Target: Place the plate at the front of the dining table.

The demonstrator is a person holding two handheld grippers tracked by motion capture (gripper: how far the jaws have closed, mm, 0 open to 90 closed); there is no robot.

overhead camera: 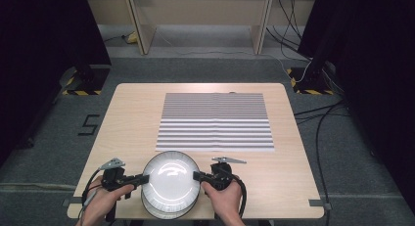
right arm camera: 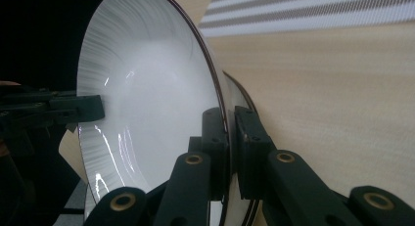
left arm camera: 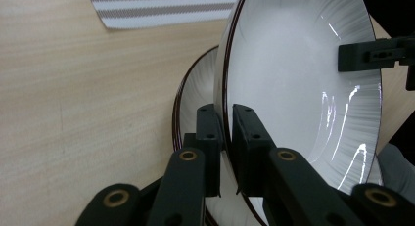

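Table [overhead camera: 122,118], pale wood, takes up the centre of the high view; its near edge is cut off at the bottom of the frame, along with the person's forearms; dark curtains hide the upper left and upper right corners. Striped grey-and-white mat [overhead camera: 215,122] lies flat at mid-frame; no readable print on it. A mark like a "5" [overhead camera: 88,124] sits on the floor at left. Top plate [overhead camera: 172,175], white, glossy, fine grey radial lines and a thin dark rim, sits at bottom centre on a stack of plates [overhead camera: 169,206]; count of the stack cannot be made out. Left gripper [overhead camera: 145,178] pinches the top plate's left rim, jaws narrow, rim between the pads; right gripper [overhead camera: 196,176] likewise clamps the right rim.
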